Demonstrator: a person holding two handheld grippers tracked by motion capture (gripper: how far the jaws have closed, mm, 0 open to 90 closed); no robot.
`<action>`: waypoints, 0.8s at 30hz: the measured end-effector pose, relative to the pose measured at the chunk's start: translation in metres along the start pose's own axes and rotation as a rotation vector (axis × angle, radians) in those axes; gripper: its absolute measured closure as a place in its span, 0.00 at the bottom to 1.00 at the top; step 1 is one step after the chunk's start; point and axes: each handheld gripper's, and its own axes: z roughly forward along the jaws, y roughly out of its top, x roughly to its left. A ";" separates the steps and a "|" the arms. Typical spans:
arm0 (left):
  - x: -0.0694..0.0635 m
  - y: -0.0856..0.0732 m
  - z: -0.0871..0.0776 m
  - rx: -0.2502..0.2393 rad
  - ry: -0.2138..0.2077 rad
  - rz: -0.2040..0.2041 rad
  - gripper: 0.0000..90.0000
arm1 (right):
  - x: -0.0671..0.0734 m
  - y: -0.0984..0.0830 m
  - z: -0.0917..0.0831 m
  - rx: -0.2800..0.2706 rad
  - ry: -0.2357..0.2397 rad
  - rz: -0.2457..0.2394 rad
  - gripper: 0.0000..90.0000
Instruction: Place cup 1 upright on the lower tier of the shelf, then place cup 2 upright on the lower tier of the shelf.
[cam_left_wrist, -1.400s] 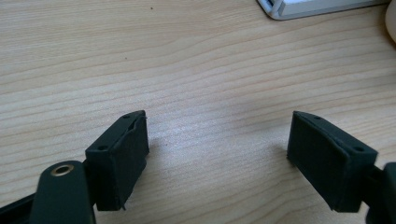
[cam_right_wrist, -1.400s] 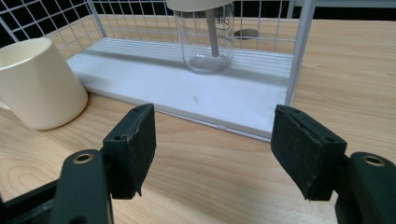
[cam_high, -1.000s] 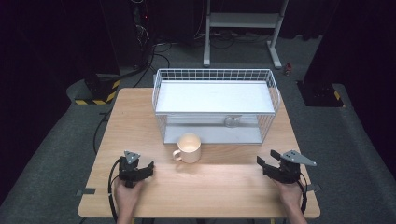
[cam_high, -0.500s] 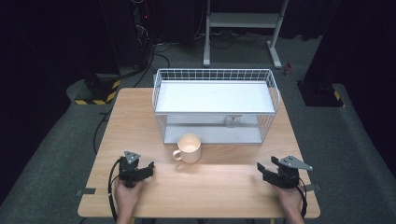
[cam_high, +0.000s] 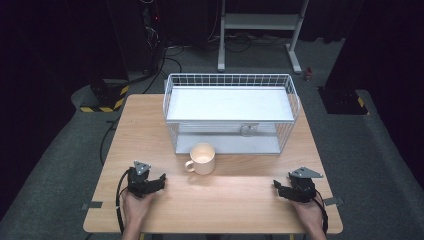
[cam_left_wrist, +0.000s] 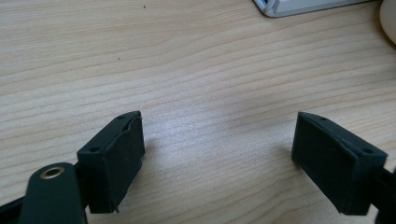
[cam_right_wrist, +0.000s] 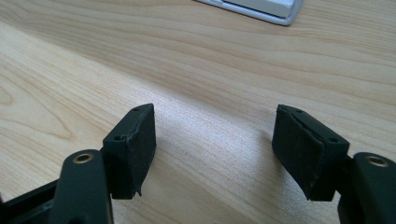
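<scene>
- Here, the left black two-jaw gripper (cam_high: 159, 181) rests on the light wooden table (cam_high: 240, 215), its jaws just widened, nothing between.
- The right black two-jaw gripper (cam_high: 278, 187) also gapes, holding nothing.
- The cream ceramic mug (cam_high: 202, 158) stands before the white wire basket (cam_high: 290, 95); ideally, approach the handle level.

Both grippers were black. The left gripper (cam_high: 145, 181) and right gripper (cam_high: 296, 189) each carried a grey three-cornered plate and a trailing black cable; their blocky fingers (cam_left_wrist: 114, 161) had small screw holes and brass-ringed pivots.
</scene>
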 end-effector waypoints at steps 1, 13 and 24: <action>-0.001 0.001 0.000 0.003 0.003 -0.002 0.19 | 0.000 0.000 0.000 0.001 -0.004 -0.007 0.33; -0.010 0.005 -0.009 -0.017 -0.136 0.012 0.18 | -0.003 0.001 0.003 0.014 -0.024 0.013 0.22; -0.044 0.012 -0.016 -0.060 -0.231 0.110 0.15 | -0.004 0.001 0.003 0.012 -0.027 0.008 0.22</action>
